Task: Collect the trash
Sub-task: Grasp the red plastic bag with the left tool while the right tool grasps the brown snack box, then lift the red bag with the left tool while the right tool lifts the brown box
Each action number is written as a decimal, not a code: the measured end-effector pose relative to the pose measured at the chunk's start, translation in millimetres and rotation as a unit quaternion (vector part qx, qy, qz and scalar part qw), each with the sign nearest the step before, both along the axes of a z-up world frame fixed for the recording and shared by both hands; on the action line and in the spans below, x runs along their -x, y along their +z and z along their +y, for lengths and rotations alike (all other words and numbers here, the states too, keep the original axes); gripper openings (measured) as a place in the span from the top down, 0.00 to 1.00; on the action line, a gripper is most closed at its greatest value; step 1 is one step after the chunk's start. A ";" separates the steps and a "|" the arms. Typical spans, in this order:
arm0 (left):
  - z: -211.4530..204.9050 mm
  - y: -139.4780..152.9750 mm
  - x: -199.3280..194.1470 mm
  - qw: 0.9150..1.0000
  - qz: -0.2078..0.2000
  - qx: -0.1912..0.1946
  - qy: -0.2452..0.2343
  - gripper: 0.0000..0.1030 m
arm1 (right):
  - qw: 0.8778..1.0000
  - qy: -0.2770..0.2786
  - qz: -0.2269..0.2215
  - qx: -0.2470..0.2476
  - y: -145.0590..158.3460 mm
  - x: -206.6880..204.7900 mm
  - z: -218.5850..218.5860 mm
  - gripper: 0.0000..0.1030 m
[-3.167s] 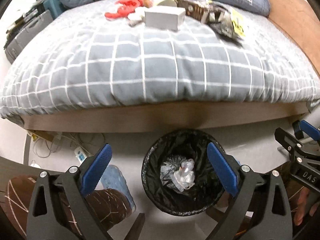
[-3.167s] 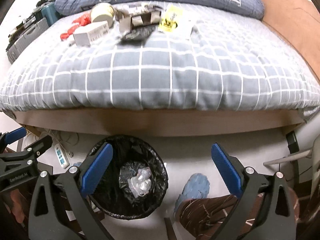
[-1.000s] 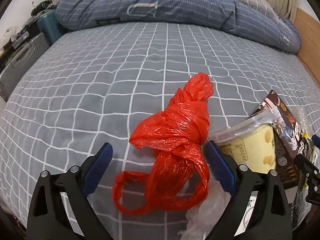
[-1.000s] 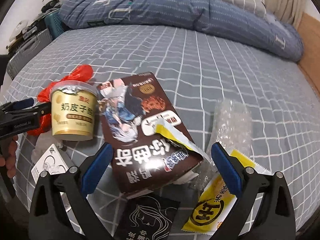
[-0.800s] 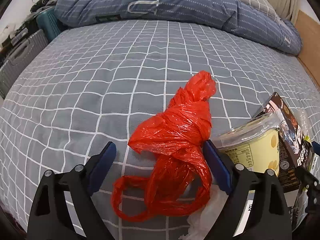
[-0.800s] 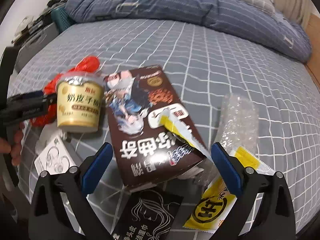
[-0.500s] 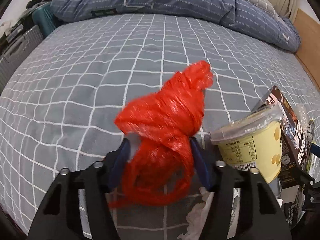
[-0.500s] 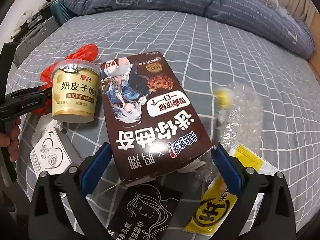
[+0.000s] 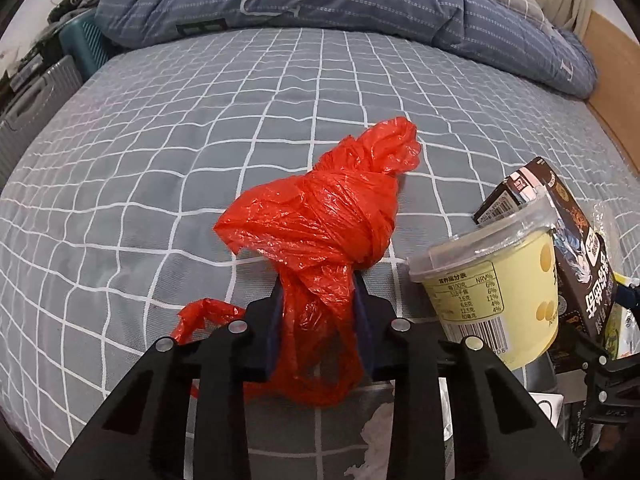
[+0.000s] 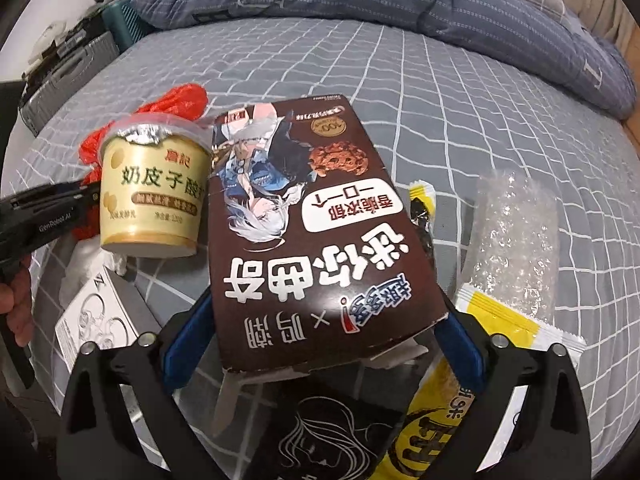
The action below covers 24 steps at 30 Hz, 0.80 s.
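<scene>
Both grabs just landed: the left gripper [image 9: 318,304], wide open a second ago, now has its jaws pinching the red plastic bag [image 9: 320,228] on the bed [image 9: 160,140]. The right gripper [image 10: 320,320] has closed its jaws against the brown cookie box [image 10: 316,240], yogurt cup [image 10: 154,192] at 10 o'clock. Next is probably the bin.

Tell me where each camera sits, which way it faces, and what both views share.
Left wrist: behind the left claw, facing across the bed; its fingers pinch the red bag.
Right wrist: behind the right claw, same heading; its fingers clamp the brown box, and the left claw and a hand show at left.
Shared: bag, yogurt cup, box, bed.
</scene>
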<state>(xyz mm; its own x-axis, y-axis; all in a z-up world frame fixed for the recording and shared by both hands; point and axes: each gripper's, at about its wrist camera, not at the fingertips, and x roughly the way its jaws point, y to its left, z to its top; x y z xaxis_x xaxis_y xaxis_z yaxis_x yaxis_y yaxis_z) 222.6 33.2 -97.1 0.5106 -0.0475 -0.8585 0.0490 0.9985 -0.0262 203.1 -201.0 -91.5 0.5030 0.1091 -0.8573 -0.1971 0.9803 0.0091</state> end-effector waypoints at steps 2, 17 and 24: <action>0.9 1.8 0.4 1.000 -0.002 0.002 0.003 0.71 | 1.000 -0.002 -0.002 -0.013 3.3 1.1 -2.8 0.11; 10.5 24.8 6.2 0.999 -0.031 0.007 0.019 0.71 | 0.995 -0.017 -0.021 -0.095 32.1 7.0 -28.2 0.12; 10.0 40.8 9.9 0.999 -0.045 0.010 0.024 0.71 | 0.992 -0.011 -0.038 -0.120 51.6 14.4 -30.8 0.12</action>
<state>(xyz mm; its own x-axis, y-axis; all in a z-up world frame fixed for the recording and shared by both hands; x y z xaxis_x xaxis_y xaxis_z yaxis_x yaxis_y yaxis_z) 212.7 43.2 -56.2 0.5881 -0.0376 -0.8079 0.0050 0.9991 -0.0428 188.6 -231.8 -40.0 0.5701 0.2940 -0.7672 -0.1845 0.9557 0.2292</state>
